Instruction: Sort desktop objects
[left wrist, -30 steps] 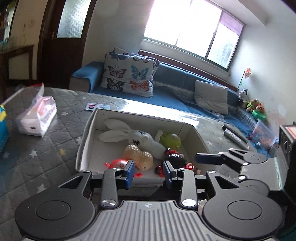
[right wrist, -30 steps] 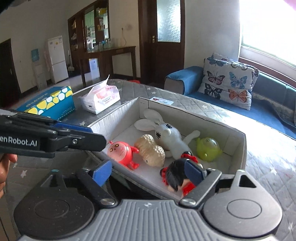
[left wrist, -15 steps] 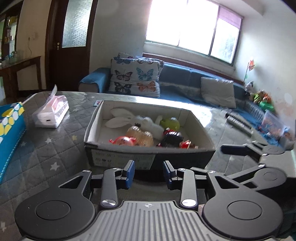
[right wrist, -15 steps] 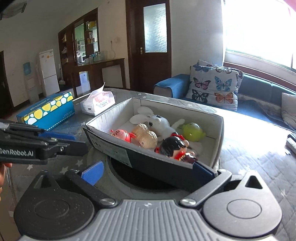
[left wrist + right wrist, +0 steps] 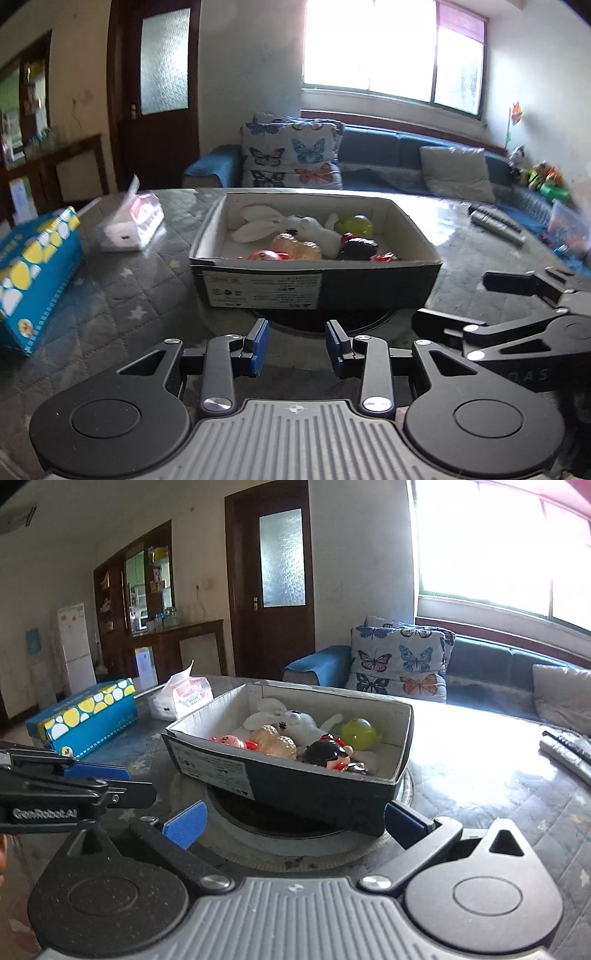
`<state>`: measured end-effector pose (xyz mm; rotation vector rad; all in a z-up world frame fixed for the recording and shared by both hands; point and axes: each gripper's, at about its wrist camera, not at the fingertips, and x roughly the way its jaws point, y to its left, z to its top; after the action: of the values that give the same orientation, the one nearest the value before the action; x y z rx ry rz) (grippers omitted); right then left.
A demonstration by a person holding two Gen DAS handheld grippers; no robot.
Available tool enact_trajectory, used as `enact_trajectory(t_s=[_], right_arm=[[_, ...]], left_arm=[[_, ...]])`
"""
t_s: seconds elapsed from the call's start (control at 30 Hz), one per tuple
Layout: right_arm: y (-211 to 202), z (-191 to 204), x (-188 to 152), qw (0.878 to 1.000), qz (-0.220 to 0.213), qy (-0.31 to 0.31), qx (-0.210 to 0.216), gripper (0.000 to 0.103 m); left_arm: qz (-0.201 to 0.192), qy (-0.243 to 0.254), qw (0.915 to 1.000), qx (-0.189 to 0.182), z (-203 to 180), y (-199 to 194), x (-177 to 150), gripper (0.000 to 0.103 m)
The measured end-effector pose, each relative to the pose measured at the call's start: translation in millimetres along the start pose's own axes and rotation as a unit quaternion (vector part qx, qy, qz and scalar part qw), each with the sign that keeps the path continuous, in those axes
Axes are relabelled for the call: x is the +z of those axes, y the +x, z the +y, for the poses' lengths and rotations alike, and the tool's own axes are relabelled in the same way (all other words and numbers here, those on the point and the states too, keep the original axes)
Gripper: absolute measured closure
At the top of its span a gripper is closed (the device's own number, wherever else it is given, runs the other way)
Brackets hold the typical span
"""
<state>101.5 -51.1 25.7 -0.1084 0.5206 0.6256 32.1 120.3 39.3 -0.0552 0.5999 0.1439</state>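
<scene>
Toys sit gathered in a cardboard box (image 5: 317, 284) on the quilted table (image 5: 122, 299): white plush rabbit (image 5: 295, 227), green ball toy (image 5: 354, 224), amber peanut-shaped squeeze toy (image 5: 295, 247), red figure (image 5: 264, 254), black-haired doll (image 5: 356, 248). Box rests over a dark round inset in the table, probably to keep the collected pieces central and reachable by both hands. Left claw (image 5: 295, 345) released, holding nothing, short of the box. Right claw (image 5: 295, 821) spread wide, empty, near the box's corner. Blue tissue box (image 5: 33, 273) and soft tissue pack (image 5: 131, 227) lie apart at left, likely unsorted. Red figure is half hidden behind the box wall; label print is unreadable.
</scene>
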Motion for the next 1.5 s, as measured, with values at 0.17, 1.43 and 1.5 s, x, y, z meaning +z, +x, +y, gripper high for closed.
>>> enact_trajectory(t_s=[0.17,1.43,1.5], right_arm=[[-2.2,5.8,-6.5,1.000,0.003,0.001,0.000,0.000],[11.2,18.2,-15.7,1.000,0.023,0.007,0.005,0.000],[13.0,18.2,-14.5,1.000,0.024,0.010,0.007,0.000]], left_arm=[[0.004,0.008,0.9999,0.012,-4.5,-3.3,-5.6,0.066],[0.032,0.012,0.9965,0.076,-1.4,12.7,-12.9,0.066],[0.031,0.010,0.9965,0.077,0.4,13.0,-11.1,0.066]])
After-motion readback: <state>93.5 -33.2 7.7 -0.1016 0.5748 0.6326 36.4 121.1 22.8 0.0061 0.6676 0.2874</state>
